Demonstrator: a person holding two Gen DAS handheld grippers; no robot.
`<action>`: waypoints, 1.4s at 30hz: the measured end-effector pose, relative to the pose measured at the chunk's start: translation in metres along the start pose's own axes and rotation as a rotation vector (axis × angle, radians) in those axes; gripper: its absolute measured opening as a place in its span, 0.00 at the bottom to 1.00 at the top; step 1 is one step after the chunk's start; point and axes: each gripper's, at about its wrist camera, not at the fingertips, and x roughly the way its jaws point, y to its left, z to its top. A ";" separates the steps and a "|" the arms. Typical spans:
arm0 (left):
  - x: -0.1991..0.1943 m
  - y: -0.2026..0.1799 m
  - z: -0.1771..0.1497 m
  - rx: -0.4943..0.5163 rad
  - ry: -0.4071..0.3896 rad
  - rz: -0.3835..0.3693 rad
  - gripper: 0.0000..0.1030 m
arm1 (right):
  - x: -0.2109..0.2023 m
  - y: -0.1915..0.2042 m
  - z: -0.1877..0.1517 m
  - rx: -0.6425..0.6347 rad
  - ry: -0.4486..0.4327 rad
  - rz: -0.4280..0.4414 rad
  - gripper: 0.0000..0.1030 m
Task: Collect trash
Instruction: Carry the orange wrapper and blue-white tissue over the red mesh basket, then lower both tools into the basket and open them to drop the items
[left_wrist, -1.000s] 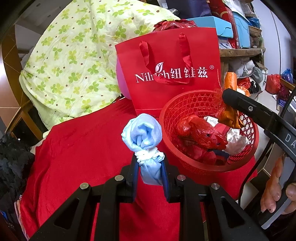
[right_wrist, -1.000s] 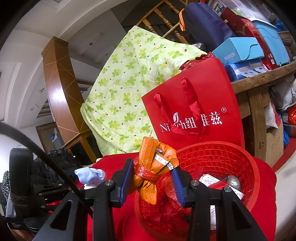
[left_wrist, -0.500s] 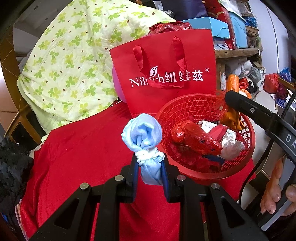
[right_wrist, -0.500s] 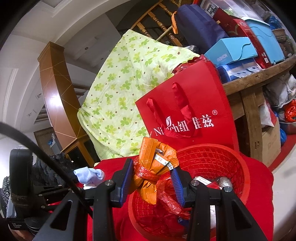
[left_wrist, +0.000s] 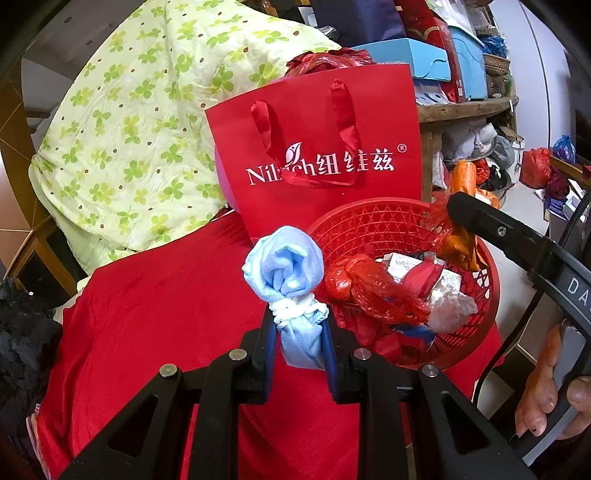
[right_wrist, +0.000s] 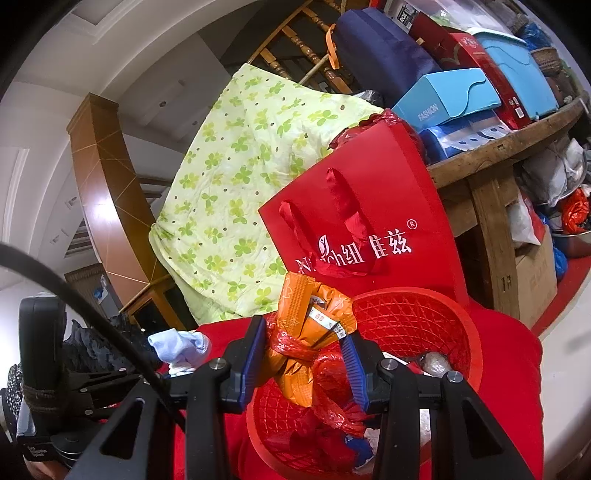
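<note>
Red cloth (left_wrist: 177, 317) covers the table across the lower half of both wrist views, where a round red plastic lattice basket (left_wrist: 384, 221) sits just in front of an upright red paper gift bag with white lettering and ribbon handles (left_wrist: 317, 147). At lower centre of the left wrist view, the left gripper (left_wrist: 300, 332) is pinched on a knotted bundle of pale blue cloth (left_wrist: 286, 266), held above the red cloth just left of the basket rim. At lower centre of the right wrist view, the right gripper (right_wrist: 306, 354) is clamped on an orange wrapper tied with crumpled red plastic (right_wrist: 314, 317), held over the basket's near rim. Inside the basket lie a crumpled red plastic bag (left_wrist: 369, 284), a white labelled packet (left_wrist: 402, 264) and a clear plastic wad (left_wrist: 450, 306). A green clover-print quilt (left_wrist: 140, 122) fills the upper left behind the gift bag. Compared with a second ago, both grips are unchanged and each bundle sits at the same spot between its fingers; in the left wrist view the basket and gift bag have drifted slightly left in the frame, and in the right wrist view the basket now lies lower and further left.
</note>
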 end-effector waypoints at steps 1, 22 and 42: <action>0.000 -0.001 0.000 0.002 -0.001 -0.002 0.24 | -0.001 -0.001 0.000 0.002 -0.002 -0.001 0.43; 0.007 -0.014 0.012 -0.018 -0.052 -0.082 0.24 | -0.013 -0.031 0.010 0.091 -0.040 -0.056 0.43; 0.023 -0.034 0.025 -0.011 -0.073 -0.146 0.24 | -0.004 -0.068 0.016 0.218 -0.019 -0.122 0.43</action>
